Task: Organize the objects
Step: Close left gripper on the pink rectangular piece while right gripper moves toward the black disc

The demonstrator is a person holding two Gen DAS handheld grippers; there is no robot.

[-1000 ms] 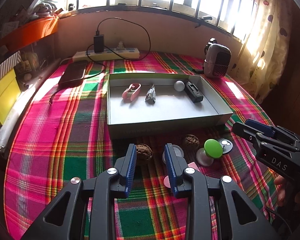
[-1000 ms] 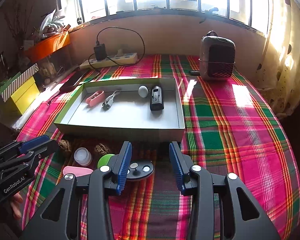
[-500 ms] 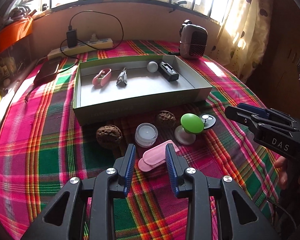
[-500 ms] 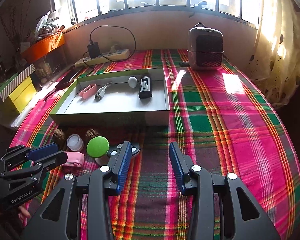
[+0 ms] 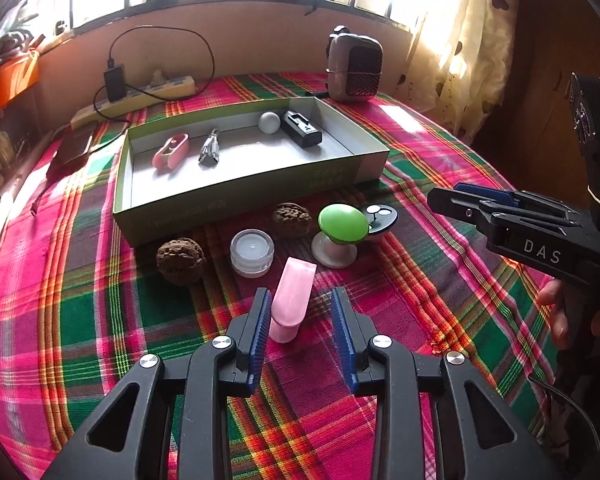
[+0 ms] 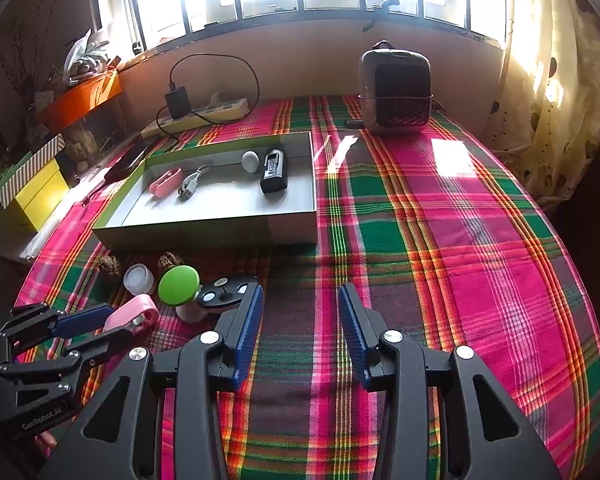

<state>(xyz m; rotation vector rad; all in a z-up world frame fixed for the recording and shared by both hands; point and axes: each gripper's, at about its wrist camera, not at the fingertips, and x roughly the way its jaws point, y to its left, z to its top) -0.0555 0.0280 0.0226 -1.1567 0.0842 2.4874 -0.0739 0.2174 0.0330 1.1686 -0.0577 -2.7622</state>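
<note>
My left gripper [image 5: 302, 300] is open, its blue pads on either side of a pink oblong case [image 5: 292, 298] lying on the plaid cloth, not touching it. Beyond it lie two walnuts [image 5: 179, 258] [image 5: 291, 219], a clear round jar [image 5: 252, 251], a green-topped mushroom-shaped object [image 5: 342, 224] and a black disc [image 5: 380, 216]. The grey open box [image 5: 236, 196] holds a pink clip [image 5: 171, 151], a metal piece [image 5: 209, 150], a white ball [image 5: 269, 122] and a black block [image 5: 301, 129]. My right gripper [image 6: 300, 300] is open and empty over bare cloth, right of the black disc [image 6: 224, 290].
A small heater [image 6: 394, 92] stands at the back right. A power strip with charger and cable [image 6: 196, 114] lies at the back. A dark phone [image 5: 74, 146] lies left of the box. Yellow and orange boxes [image 6: 40, 196] stand off the left edge. Curtain hangs at right.
My left gripper has pulled back from the walnut and jar, swung right and come down around the pink case. My right gripper has drawn back a little from the box.
</note>
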